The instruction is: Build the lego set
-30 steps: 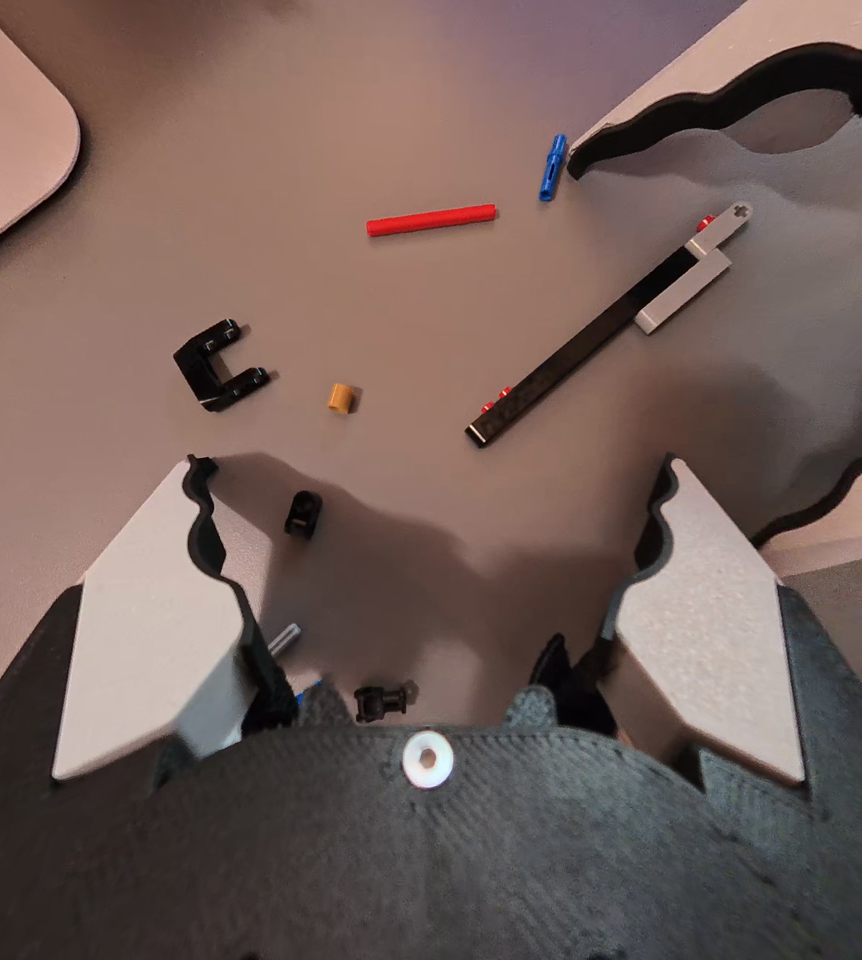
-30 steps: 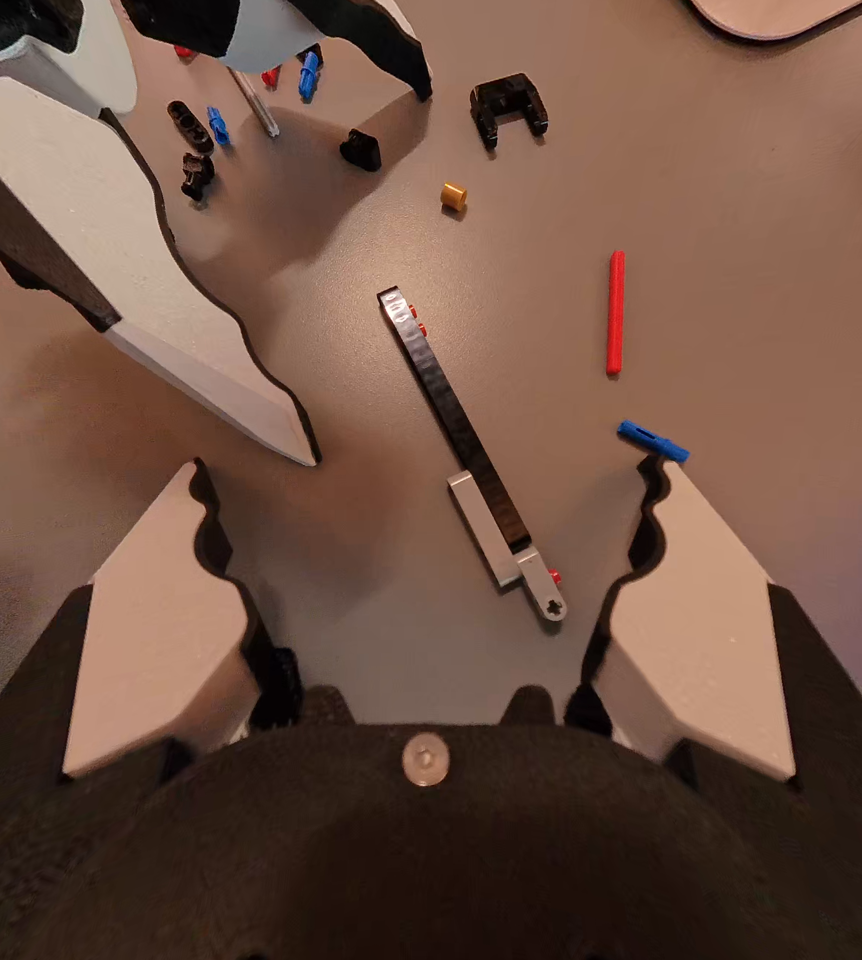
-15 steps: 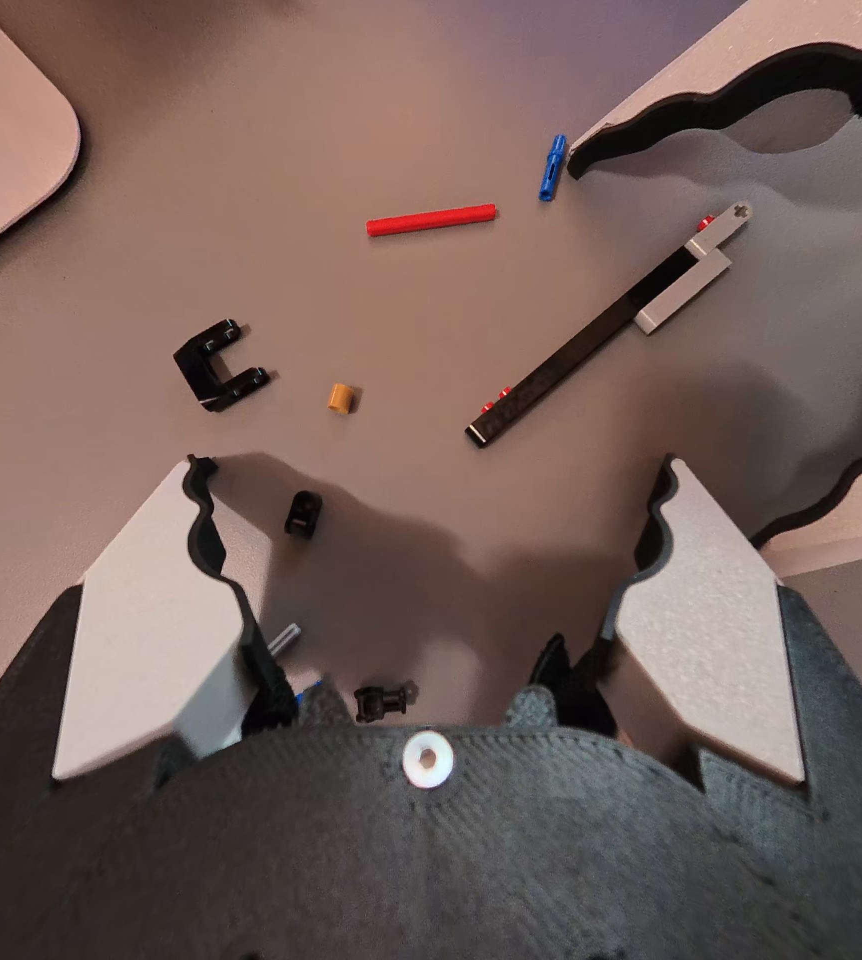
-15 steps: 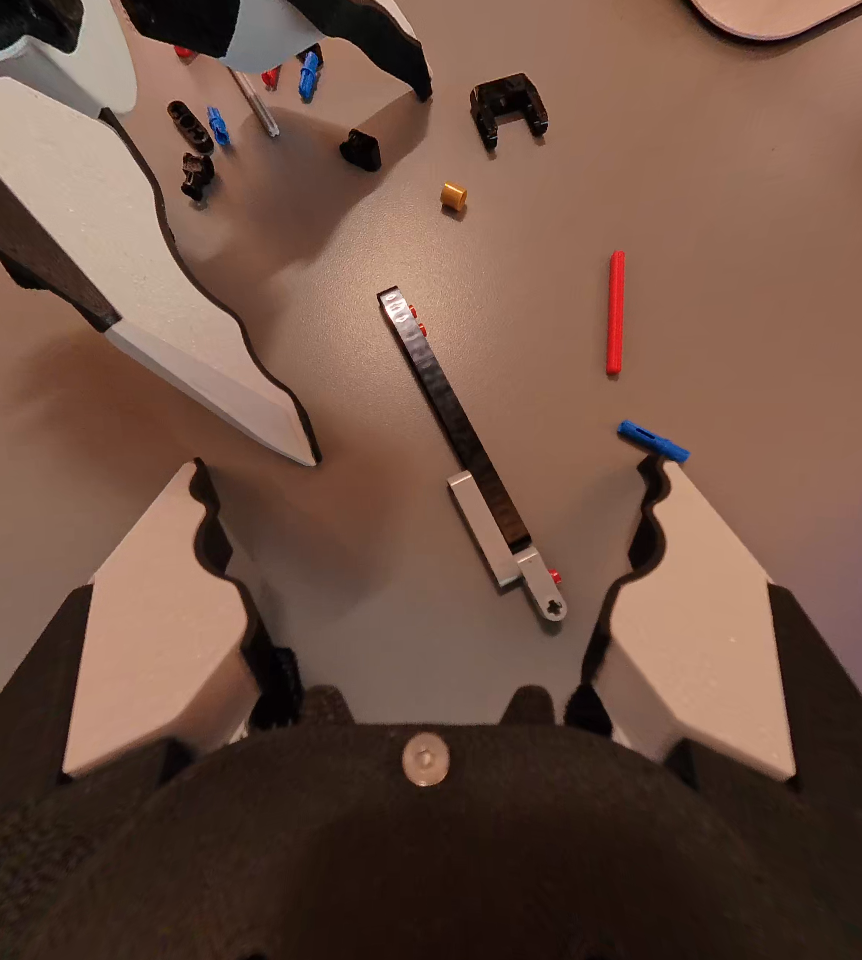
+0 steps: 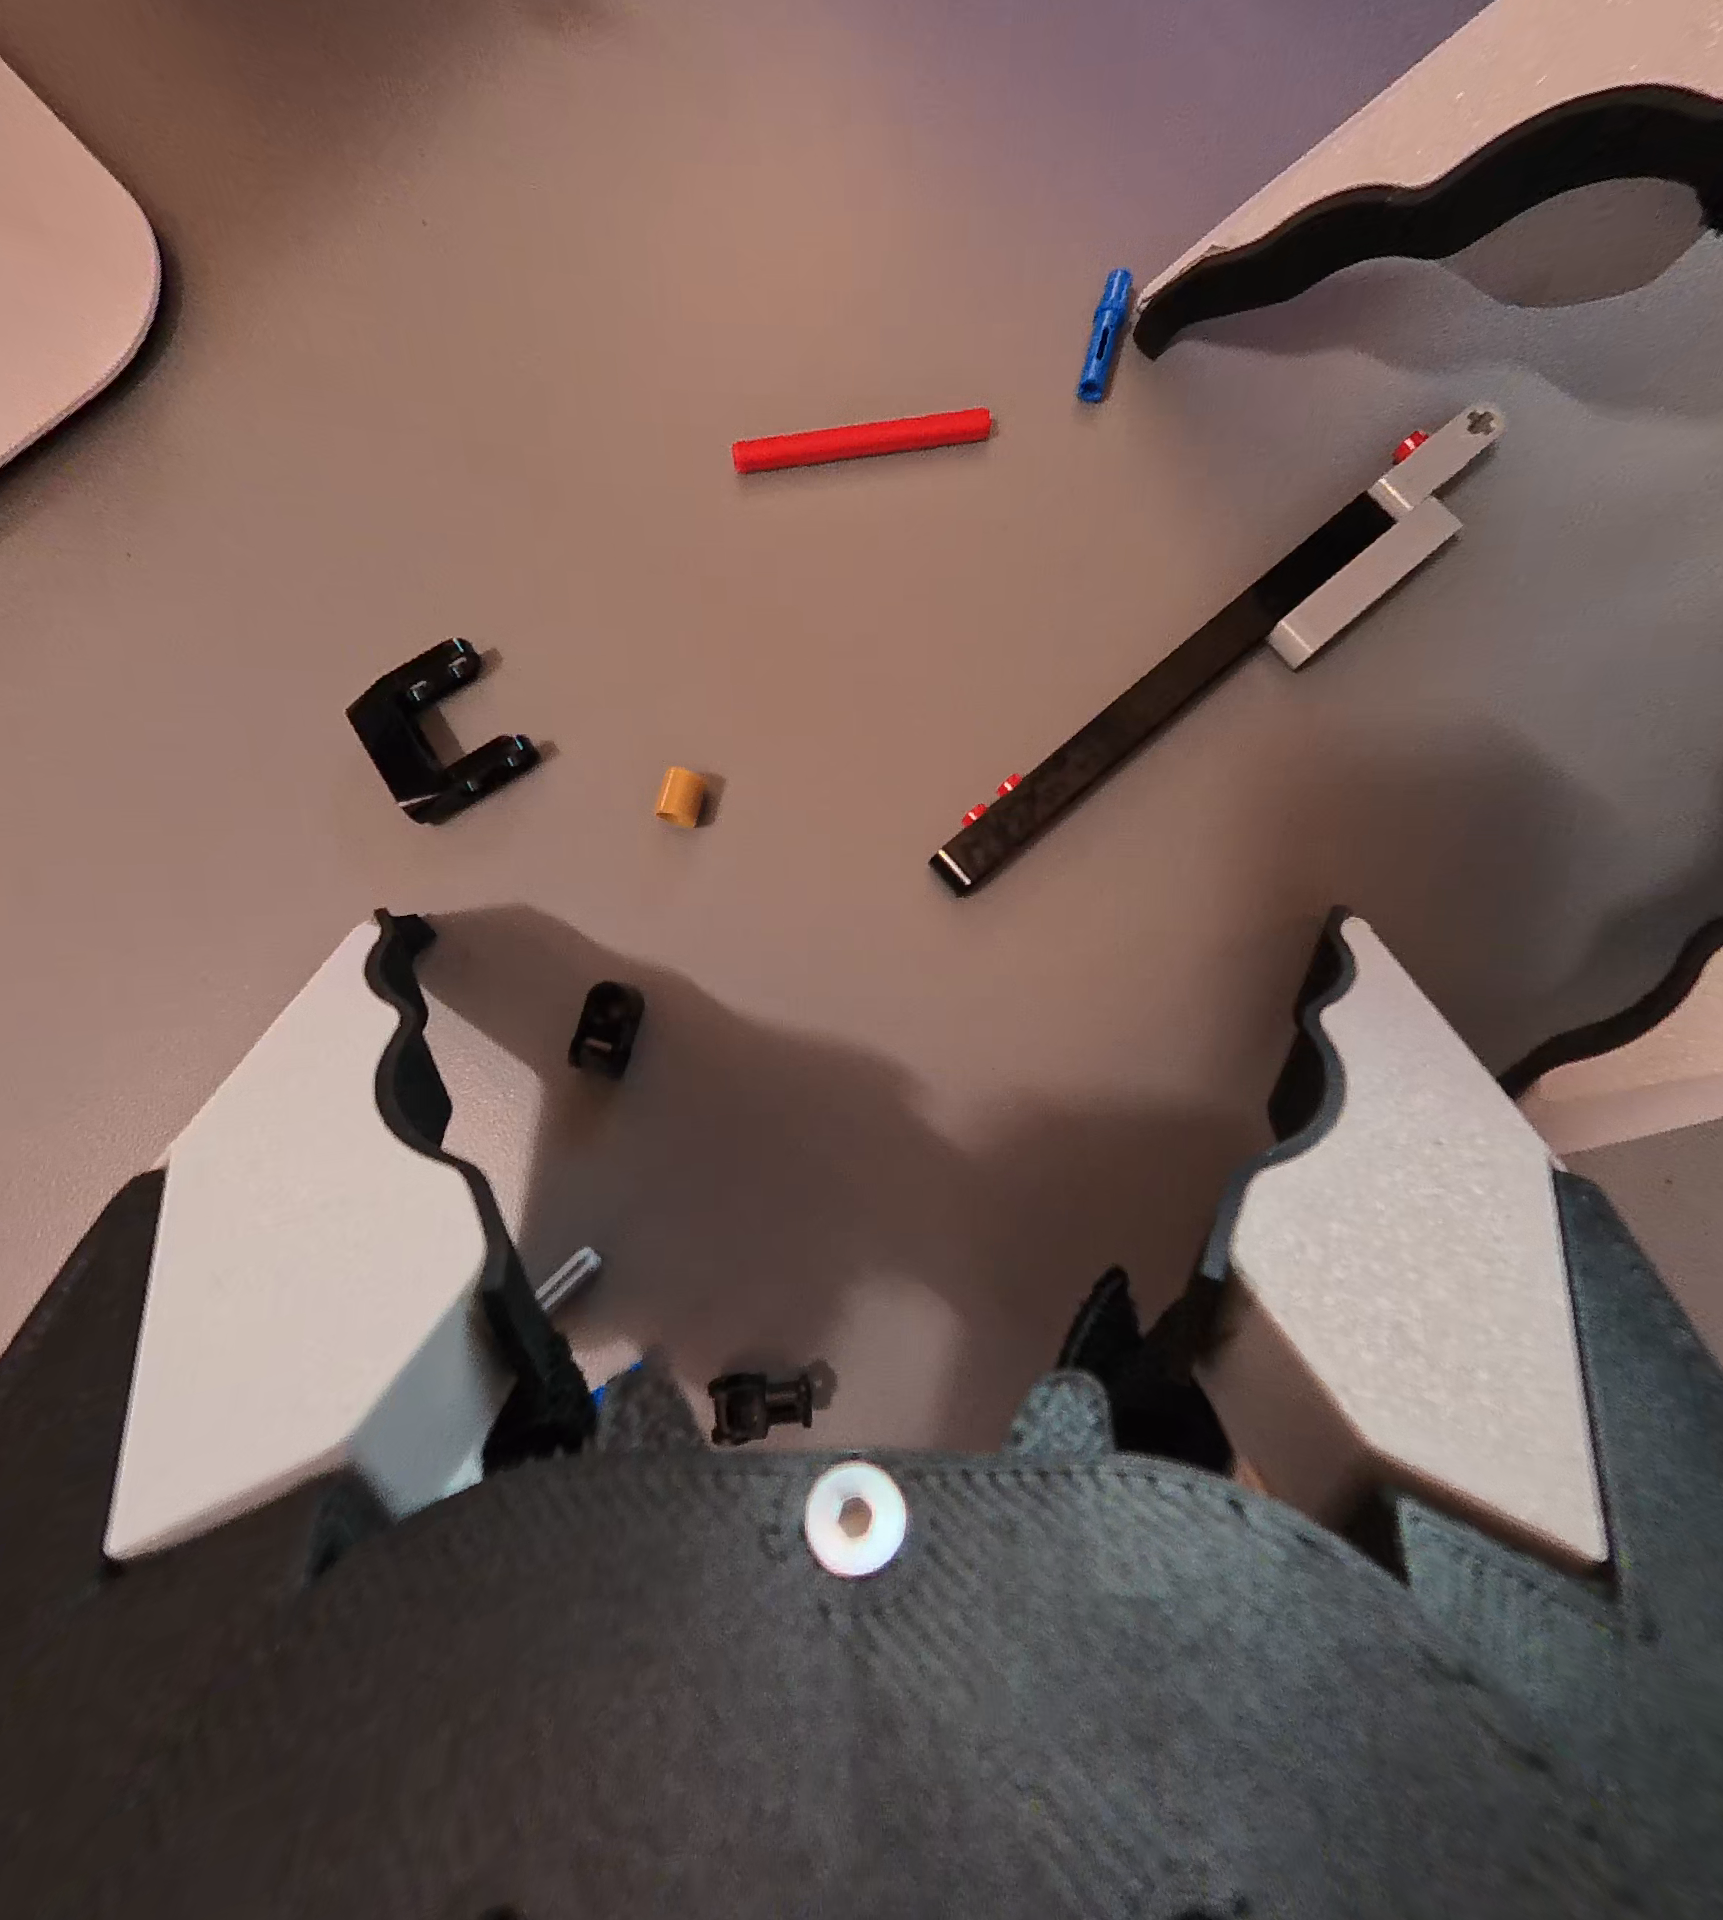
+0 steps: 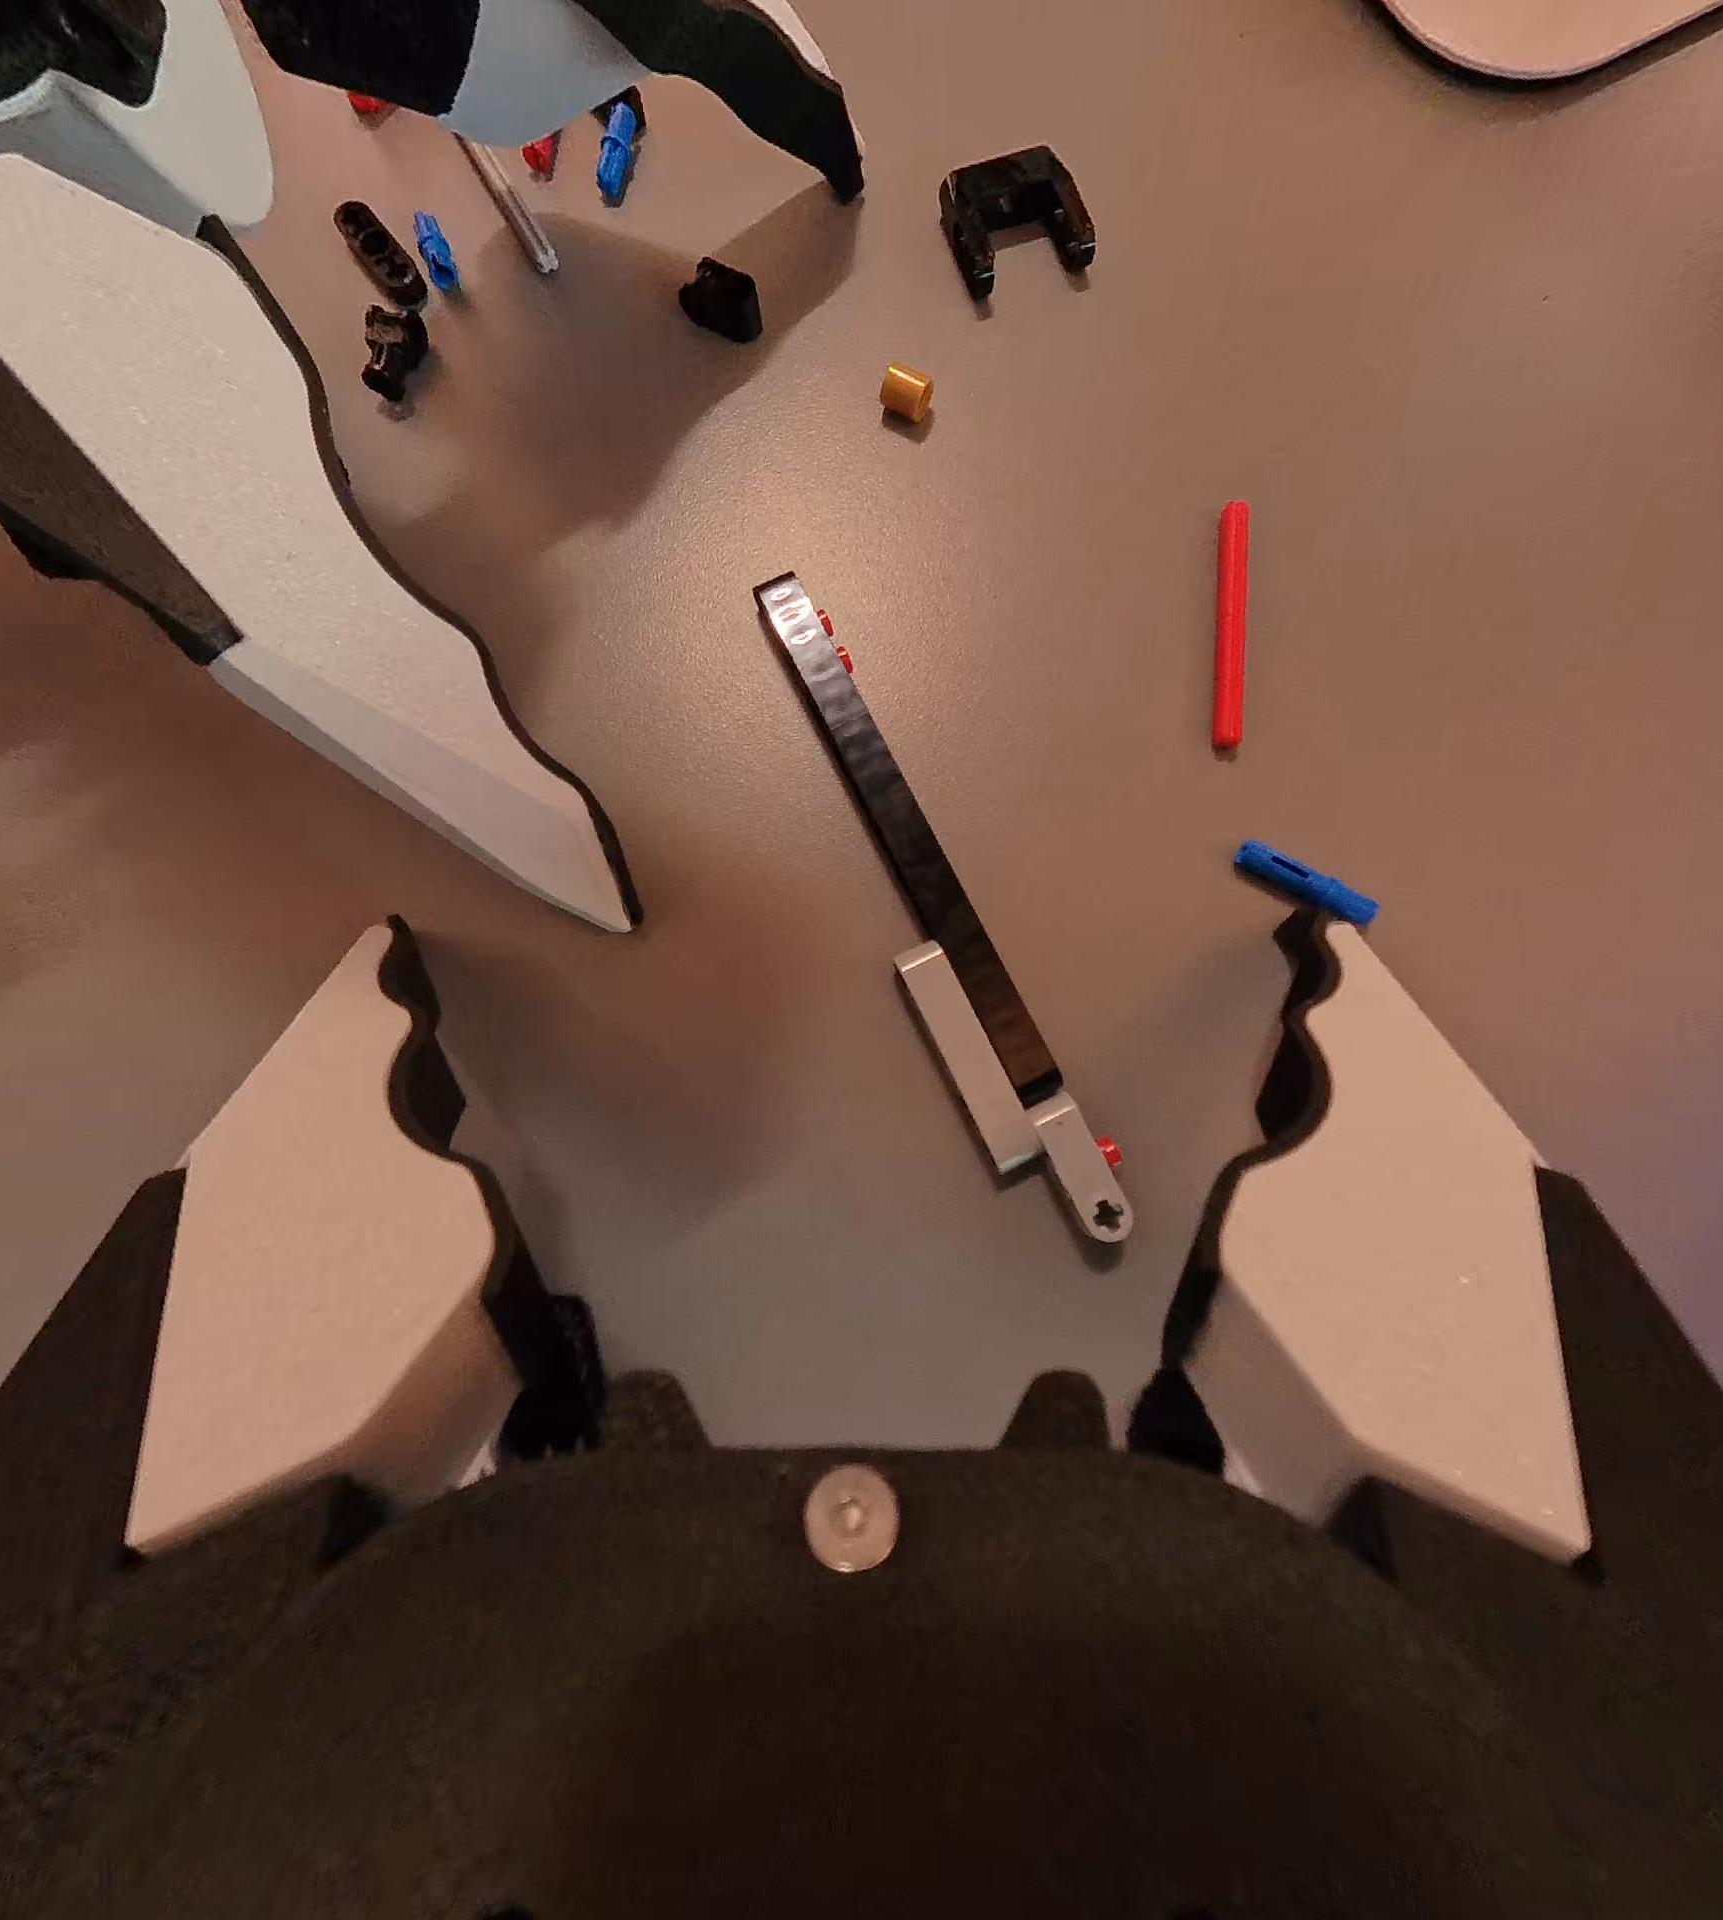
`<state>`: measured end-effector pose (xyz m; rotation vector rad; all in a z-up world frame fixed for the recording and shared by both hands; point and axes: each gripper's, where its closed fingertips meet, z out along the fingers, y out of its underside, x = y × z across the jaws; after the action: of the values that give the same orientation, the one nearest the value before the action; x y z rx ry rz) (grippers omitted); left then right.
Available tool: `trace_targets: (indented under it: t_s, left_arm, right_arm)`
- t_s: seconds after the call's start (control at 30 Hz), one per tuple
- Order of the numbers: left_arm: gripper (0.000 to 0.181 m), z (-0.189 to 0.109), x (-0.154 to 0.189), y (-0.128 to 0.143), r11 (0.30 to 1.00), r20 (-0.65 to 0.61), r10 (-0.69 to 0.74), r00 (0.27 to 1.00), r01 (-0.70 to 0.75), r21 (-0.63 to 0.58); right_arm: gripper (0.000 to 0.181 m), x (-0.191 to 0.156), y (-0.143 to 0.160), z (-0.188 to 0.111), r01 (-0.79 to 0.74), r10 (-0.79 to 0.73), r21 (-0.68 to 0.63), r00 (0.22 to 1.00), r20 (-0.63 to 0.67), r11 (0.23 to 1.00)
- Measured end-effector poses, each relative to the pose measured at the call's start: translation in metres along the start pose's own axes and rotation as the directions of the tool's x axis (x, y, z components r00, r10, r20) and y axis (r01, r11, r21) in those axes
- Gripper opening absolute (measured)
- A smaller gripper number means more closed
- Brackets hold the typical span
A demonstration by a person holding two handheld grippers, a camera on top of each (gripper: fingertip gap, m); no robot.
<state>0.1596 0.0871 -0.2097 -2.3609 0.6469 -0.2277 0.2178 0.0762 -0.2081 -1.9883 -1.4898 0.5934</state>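
The desk [image 6: 1459,364] is carrying the loose lego parts scattered flat and well apart, likely so that each can be picked singly. Largest is the black beam assembly [image 6: 914,831], lying diagonally with a grey plate [image 6: 961,1049] sitting along one side and a grey cross-hole liftarm [image 6: 1085,1184] projecting from its near end; small red pins are poking out of its side, so it looks partly built.

The right gripper [image 6: 857,935] is hovering directly above this assembly, its fingers [image 6: 1397,1195] spread wide and holding nothing, the grey end lying between them. I judge it is lining up to grasp that end.

The left gripper [image 5: 857,925] is hanging over the desk opposite, also wide apart and empty, with its tips pointing toward the beam's black end.

The red axle [image 6: 1231,623] is lying alone beyond the beam. The black U-shaped bracket [image 6: 1018,213] is sitting farther off. The blue pin [image 6: 1304,881] is lying just beside the right gripper's fingertip. The tan bush [image 6: 907,393] is resting between bracket and beam. A small black connector [image 5: 608,1023] is lying just inside the left gripper's fingers.
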Motion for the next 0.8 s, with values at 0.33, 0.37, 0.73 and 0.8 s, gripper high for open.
trace_targets:
  t_s: [0.33,0.37,0.73,0.8]
  left_arm:
    - [0.158,0.0002,0.0002,0.0001,1.000,0.000,0.000,1.000,0.000,0.000]
    - [0.158,0.0002,0.0002,0.0001,1.000,0.000,0.000,1.000,0.000,0.000]
    - [0.158,0.0003,0.0002,0.0000,1.000,0.000,0.000,1.000,0.000,0.001]
    - [0.158,0.0003,0.0001,-0.0001,1.000,0.000,-0.001,1.000,0.001,0.001]
  right_arm:
    - [0.156,0.0007,-0.0036,0.0036,-0.030,0.030,0.004,0.999,-0.025,1.000]
    - [0.156,0.0008,-0.0039,0.0039,-0.030,0.030,0.005,0.999,-0.026,1.000]
    - [0.157,0.0039,-0.0077,0.0079,-0.035,0.035,0.010,0.999,-0.029,0.999]
    - [0.156,0.0034,-0.0075,0.0069,-0.035,0.035,0.007,0.999,-0.032,0.999]
